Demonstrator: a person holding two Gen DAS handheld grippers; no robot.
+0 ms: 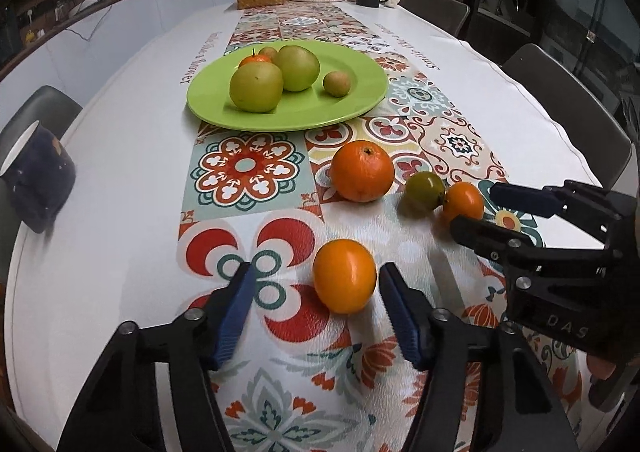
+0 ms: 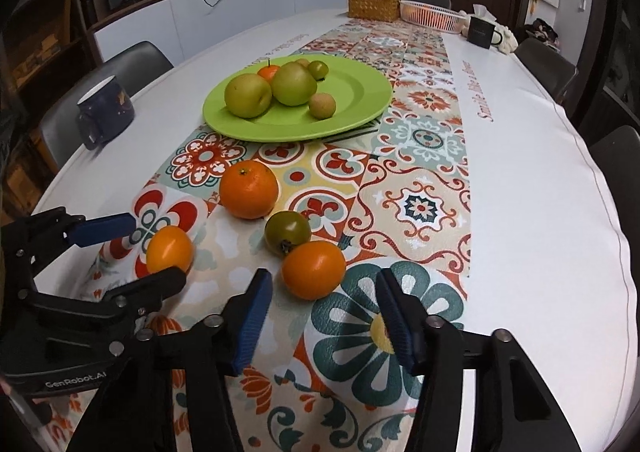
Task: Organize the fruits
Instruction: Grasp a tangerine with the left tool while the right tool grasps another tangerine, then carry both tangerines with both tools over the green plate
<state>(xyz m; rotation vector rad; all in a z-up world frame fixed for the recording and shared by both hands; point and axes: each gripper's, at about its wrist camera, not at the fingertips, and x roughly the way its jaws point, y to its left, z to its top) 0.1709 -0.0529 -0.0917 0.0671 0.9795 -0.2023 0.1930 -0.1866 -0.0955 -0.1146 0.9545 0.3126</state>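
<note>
So both grippers are down low over the counter [image 1: 132,156], which has a patterned tile runner down the middle. The left gripper [image 1: 318,294] has its blue pads on either side of a small orange fruit [image 1: 345,276] sitting on the runner – there's a visible gap on both sides, so it's released, nothing pinched. Same story with the right gripper [image 2: 324,294]: another small orange fruit [image 2: 314,270] lies between its fingertips, jaws apart, pads not touching it.

Right behind that second one, touching it, is a greenish tomato-looking fruit [image 2: 287,233], and a bit farther back a big orange [image 2: 249,189] stands on its own.

Beyond those there's a green plate [image 2: 360,92] with two large green pears [image 2: 247,95], a little mandarin [image 2: 269,72] tucked behind them, and a few small brownish-green fruits.

Off to the left edge sits a dark blue mug [image 2: 106,112] – and at the far end a woven basket [image 2: 374,6], a pink plastic basket [image 2: 430,14] and a dark mug [image 2: 482,32].
</note>
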